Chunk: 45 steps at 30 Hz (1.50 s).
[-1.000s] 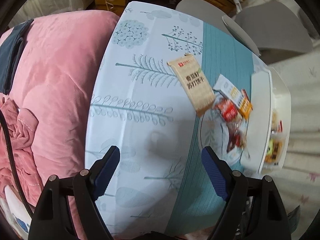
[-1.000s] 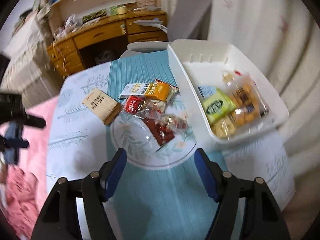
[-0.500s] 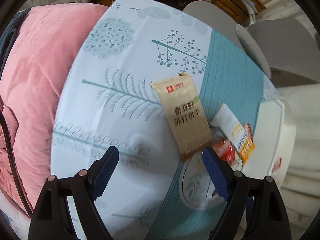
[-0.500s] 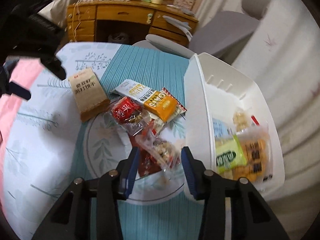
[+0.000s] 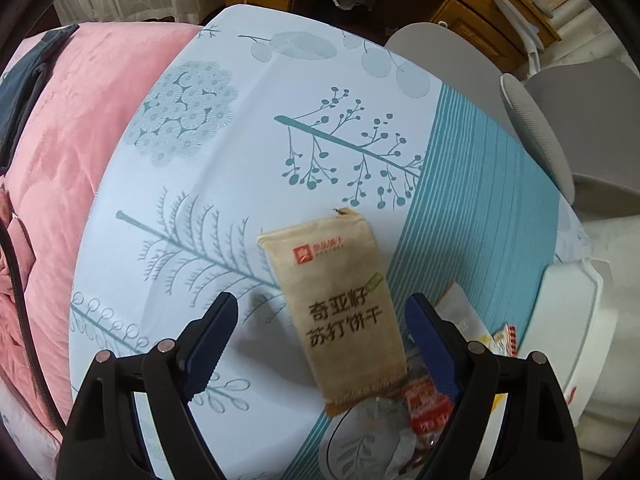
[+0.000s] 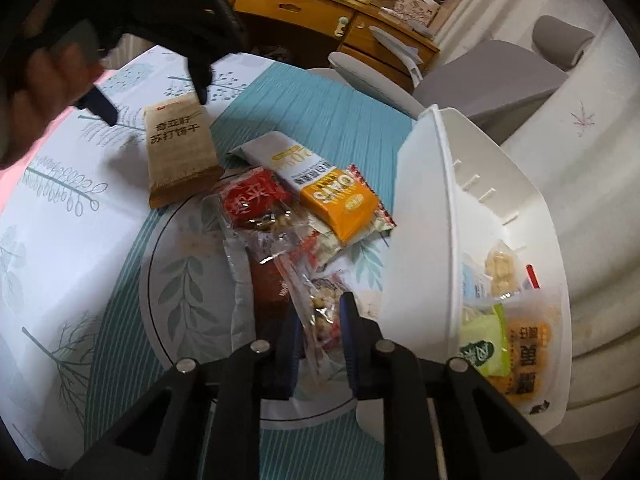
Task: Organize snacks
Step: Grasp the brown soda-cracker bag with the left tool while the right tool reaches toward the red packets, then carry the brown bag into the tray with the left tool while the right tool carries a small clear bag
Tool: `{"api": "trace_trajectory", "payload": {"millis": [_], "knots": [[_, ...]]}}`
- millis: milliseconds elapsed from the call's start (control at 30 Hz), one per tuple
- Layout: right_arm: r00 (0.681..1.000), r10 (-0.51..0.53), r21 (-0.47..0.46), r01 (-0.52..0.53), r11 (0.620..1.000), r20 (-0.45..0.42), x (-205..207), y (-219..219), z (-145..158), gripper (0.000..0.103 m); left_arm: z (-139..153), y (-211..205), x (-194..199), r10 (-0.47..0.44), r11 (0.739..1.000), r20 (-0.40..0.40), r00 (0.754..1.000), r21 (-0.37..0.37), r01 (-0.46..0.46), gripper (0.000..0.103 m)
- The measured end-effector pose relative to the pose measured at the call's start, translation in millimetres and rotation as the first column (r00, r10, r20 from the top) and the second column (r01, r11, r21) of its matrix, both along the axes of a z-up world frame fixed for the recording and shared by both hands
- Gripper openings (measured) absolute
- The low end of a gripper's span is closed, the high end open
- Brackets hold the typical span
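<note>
A tan cracker pack (image 5: 340,300) lies flat on the tablecloth, between the wide-open fingers of my left gripper (image 5: 322,324), which hovers just above it. It also shows in the right wrist view (image 6: 178,152), with the left gripper (image 6: 152,98) over its far end. My right gripper (image 6: 320,320) has closed to a narrow gap around a clear nut bag (image 6: 320,300) in the snack pile. A red pack (image 6: 252,196), an orange oats pack (image 6: 340,204) and a white bar (image 6: 276,156) lie beside it. The white bin (image 6: 424,216) stands at the right.
The bin holds a green pack (image 6: 482,344), an orange pack (image 6: 526,344) and other snacks. A pink quilt (image 5: 60,160) lies left of the table. A grey chair (image 6: 500,76) and a wooden desk (image 6: 320,12) stand behind.
My left gripper has moved forward and down over the tan cracker pack. My right gripper has moved into the pile and its fingers have narrowed around the clear nut bag.
</note>
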State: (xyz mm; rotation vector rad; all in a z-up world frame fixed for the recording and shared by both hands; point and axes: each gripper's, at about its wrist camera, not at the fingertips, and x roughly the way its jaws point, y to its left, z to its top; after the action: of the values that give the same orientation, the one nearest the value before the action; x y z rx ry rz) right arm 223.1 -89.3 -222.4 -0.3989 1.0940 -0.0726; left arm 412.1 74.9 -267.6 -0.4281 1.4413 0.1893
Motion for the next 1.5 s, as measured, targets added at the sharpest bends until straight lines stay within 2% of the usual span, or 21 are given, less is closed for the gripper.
{"api": "trace_trajectory", "payload": {"millis": [200, 367, 600, 700, 867, 1033, 1233, 1400, 1500], "knots": [[1.0, 0.001, 0.031, -0.001, 1.0, 0.004, 0.3, -4.8, 1.5, 0.014, -11.1, -6.3, 6.7, 0.004, 1.0, -0.035, 0.999, 0.031, -0.002, 0.075], [1.0, 0.003, 0.059, -0.003, 0.998, 0.002, -1.9, -8.9, 3.3, 0.014, -15.9, -7.9, 4.2, 0.018, 1.0, -0.029, 0.999, 0.017, -0.017, 0.069], [1.0, -0.005, 0.121, 0.007, 0.993, -0.018, -4.0, -11.8, 6.1, 0.014, -15.6, -24.4, 9.7, -0.036, 0.997, -0.036, 0.999, 0.065, 0.038, 0.07], [0.999, -0.008, 0.151, 0.014, 0.988, -0.039, -6.0, -13.0, 9.2, 0.013, -14.6, -30.4, 10.1, -0.066, 0.995, -0.036, 0.997, 0.076, 0.068, 0.064], [0.995, -0.064, 0.196, 0.078, 0.978, -0.075, -13.6, -16.0, 16.9, 0.013, -11.2, -22.1, 2.1, -0.09, 0.995, -0.039, 0.995, 0.041, 0.092, 0.061], [0.993, -0.085, 0.228, 0.101, 0.968, -0.081, -23.3, -13.7, 29.5, 0.013, -11.2, -7.9, -23.9, -0.098, 0.995, -0.068, 0.993, 0.003, 0.098, 0.06], [0.991, -0.111, 0.273, 0.128, 0.954, -0.076, -41.8, -2.8, 46.8, 0.013, -12.2, 16.6, -82.6, -0.127, 0.992, -0.13, 0.983, -0.02, 0.125, 0.06], [0.991, -0.118, 0.299, 0.131, 0.945, -0.061, -59.3, 8.0, 61.1, 0.013, 2.9, 31.1, -129.4, -0.168, 0.986, -0.139, 0.976, -0.029, 0.165, 0.06], [0.985, -0.159, 0.363, 0.173, 0.916, -0.067, -71.6, 9.3, 68.6, 0.013, 20.1, 42.3, -158.7, -0.196, 0.981, -0.126, 0.972, -0.022, 0.195, 0.06]]}}
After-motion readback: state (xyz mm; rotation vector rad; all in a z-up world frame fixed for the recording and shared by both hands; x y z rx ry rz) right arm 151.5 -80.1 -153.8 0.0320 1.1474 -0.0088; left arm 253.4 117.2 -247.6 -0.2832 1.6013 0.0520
